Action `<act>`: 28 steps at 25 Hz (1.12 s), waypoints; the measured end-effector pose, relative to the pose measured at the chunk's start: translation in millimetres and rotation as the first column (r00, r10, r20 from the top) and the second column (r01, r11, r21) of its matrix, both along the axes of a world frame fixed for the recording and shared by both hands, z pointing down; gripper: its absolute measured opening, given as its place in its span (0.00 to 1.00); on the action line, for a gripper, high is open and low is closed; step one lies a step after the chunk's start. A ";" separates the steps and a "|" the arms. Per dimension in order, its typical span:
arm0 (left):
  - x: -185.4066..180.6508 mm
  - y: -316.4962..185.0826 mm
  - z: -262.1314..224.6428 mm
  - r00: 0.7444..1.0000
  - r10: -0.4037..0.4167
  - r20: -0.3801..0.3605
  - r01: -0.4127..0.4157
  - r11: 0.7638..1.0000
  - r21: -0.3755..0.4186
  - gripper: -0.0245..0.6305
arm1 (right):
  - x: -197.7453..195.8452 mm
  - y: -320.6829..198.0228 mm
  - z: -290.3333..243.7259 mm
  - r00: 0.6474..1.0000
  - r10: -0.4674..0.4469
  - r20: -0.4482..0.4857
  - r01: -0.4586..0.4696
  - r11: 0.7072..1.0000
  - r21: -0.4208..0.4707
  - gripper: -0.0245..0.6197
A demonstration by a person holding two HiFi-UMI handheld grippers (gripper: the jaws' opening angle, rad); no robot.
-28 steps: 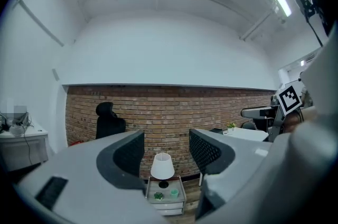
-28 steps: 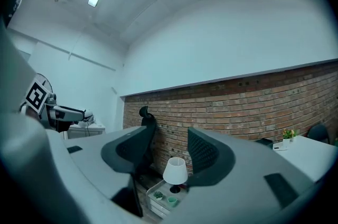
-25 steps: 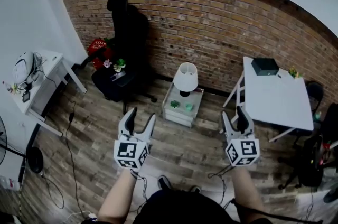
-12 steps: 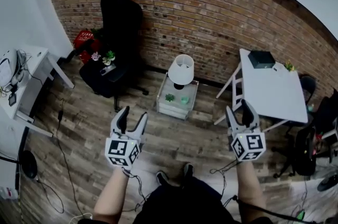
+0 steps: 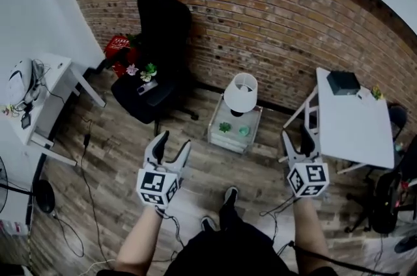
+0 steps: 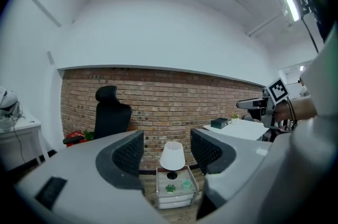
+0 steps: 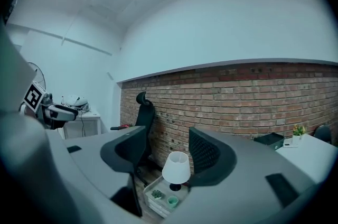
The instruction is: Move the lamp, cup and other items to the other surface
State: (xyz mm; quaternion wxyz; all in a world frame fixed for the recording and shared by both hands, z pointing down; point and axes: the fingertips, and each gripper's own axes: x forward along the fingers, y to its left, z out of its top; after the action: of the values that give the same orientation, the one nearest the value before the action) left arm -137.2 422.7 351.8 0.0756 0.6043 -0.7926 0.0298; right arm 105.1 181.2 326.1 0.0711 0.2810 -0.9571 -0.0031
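Observation:
A lamp (image 5: 240, 93) with a white shade stands on a low white side table (image 5: 221, 140) against the brick wall. Beside it are a small green plant (image 5: 225, 127) and a green cup (image 5: 244, 131). My left gripper (image 5: 173, 143) and right gripper (image 5: 296, 138) hang over the floor well short of that table, both open and empty. In the left gripper view the lamp (image 6: 172, 156), plant (image 6: 170, 188) and cup (image 6: 186, 184) show far off between the open jaws of that gripper (image 6: 167, 150). The right gripper (image 7: 166, 154) frames the same lamp (image 7: 176, 167) in the right gripper view.
A white table (image 5: 352, 122) at the right carries a black box (image 5: 343, 82) and a small plant (image 5: 376, 93). A black office chair (image 5: 159, 40) holds small items on its seat at the left. A white desk (image 5: 26, 105) is at far left, and cables (image 5: 85, 183) trail over the wood floor.
The head view has swung, so the side table and lamp sit further right than half a second ago. Both grippers stay open and empty, held at about the same height.

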 end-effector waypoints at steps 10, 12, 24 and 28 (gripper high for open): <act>-36.7 -96.0 26.2 1.000 -0.015 0.002 0.015 0.994 -0.111 0.45 | -71.5 -106.4 27.2 0.997 -0.074 0.015 0.075 0.995 -0.061 0.44; -41.4 -115.4 28.9 1.000 -0.022 -0.003 0.021 0.993 -0.117 0.45 | -74.6 -128.3 31.3 0.997 -0.073 0.016 0.074 0.995 -0.073 0.44; -54.4 -192.8 9.0 0.999 -0.021 0.050 0.029 0.984 -0.176 0.45 | -80.1 -217.6 25.6 0.994 -0.089 0.063 0.095 0.991 -0.097 0.43; -61.0 -214.1 17.1 1.000 0.004 0.022 0.000 0.983 -0.182 0.45 | -73.8 -233.1 24.2 0.995 -0.080 0.061 0.086 0.990 -0.108 0.42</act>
State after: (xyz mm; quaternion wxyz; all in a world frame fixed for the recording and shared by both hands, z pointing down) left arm -198.2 208.5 368.8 0.1215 0.5954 -0.7867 0.1088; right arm 31.3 -51.9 350.3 0.0593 0.2365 -0.9683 0.0546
